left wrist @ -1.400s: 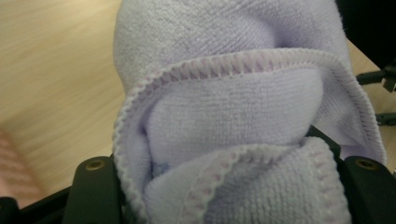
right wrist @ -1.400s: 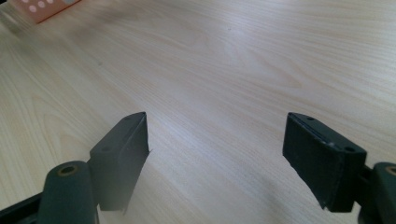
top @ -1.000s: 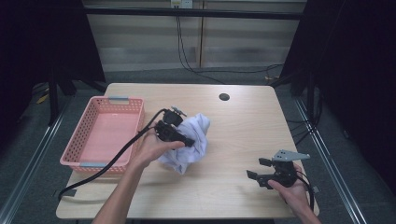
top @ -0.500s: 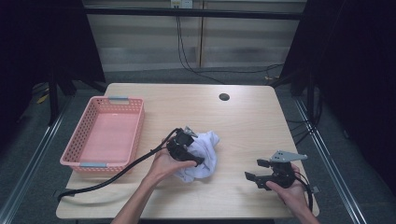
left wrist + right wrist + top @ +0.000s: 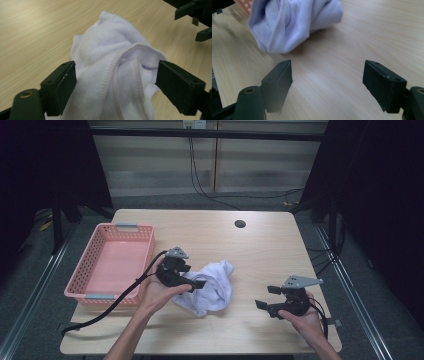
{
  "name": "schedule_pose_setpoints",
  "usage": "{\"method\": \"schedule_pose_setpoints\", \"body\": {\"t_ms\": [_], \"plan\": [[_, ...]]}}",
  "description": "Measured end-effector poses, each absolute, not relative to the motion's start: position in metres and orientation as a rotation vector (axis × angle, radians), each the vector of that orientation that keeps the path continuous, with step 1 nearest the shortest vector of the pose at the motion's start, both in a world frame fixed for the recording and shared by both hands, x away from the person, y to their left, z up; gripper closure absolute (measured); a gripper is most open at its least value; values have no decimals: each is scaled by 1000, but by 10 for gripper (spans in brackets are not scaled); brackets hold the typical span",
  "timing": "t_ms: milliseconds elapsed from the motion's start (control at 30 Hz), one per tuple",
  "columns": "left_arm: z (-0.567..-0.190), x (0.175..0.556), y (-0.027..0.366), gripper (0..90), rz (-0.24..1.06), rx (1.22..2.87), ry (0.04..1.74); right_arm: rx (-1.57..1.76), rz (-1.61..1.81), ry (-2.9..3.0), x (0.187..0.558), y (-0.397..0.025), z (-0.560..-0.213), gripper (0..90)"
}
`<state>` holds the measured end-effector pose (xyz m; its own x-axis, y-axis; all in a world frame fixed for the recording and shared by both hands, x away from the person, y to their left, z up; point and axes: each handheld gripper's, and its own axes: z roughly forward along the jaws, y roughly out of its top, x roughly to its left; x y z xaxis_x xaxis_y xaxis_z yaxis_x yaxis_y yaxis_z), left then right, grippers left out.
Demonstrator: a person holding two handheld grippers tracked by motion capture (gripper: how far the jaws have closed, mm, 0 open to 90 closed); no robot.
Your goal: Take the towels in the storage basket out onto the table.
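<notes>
Straddling white cloth [image 5: 112, 75], left claw [image 5: 116, 87] spread

The high view looks forward and down from above the person's side of the desk [image 5: 260, 245], far enough to take in all four edges and the pink basket [image 5: 112, 265] at the left edge. The left gripper view sits very near the white cloth [image 5: 112, 75], looking along its jaws across the desk toward the right gripper [image 5: 197, 20]. The right gripper view looks low over the bare wood toward the left edge, and it shares the same white cloth [image 5: 294, 22] with both other views.
</notes>
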<state>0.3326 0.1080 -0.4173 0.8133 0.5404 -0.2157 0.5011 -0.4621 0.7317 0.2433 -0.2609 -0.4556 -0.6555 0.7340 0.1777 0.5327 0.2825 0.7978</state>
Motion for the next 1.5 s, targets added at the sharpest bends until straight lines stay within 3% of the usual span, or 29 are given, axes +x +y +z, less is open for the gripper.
{"method": "schedule_pose_setpoints", "body": {"t_ms": [100,133,200,267,333,433,500,533,600,1000,1033,1133,1200,1500], "plan": [[-416,322,117,301,90,2134,765,1130,1328,2333,248,-250,-449,273],[-415,315,122,301,134,2098,765,1130,1328,2333,248,-250,-449,273],[-413,309,134,342,100,2076,788,1096,1342,2350,252,-241,-446,302],[-413,300,143,418,126,2058,782,1074,1345,2355,258,-232,-443,319],[-419,289,149,436,91,2070,773,1051,1366,2369,271,-218,-439,385],[-428,279,149,424,30,2089,762,1033,1376,2394,286,-202,-435,481],[-440,266,149,423,79,2108,771,1024,1380,2406,289,-196,-435,486],[-447,261,150,403,22,2076,788,1019,1401,2402,294,-186,-435,511],[-448,260,150,427,41,2081,788,990,1390,2428,301,-174,-435,534],[-453,304,114,404,125,2076,780,1016,1388,2457,338,-135,-446,626],[-455,305,110,423,146,2093,782,1020,1386,2471,339,-133,-450,630],[-462,314,112,667,128,2079,817,1004,1377,2512,338,-130,-456,661],[-456,315,123,797,144,2020,823,997,1356,2499,336,-133,-455,796],[-429,315,152,840,123,1843,850,1117,1346,2256,339,-171,-428,853]]}}
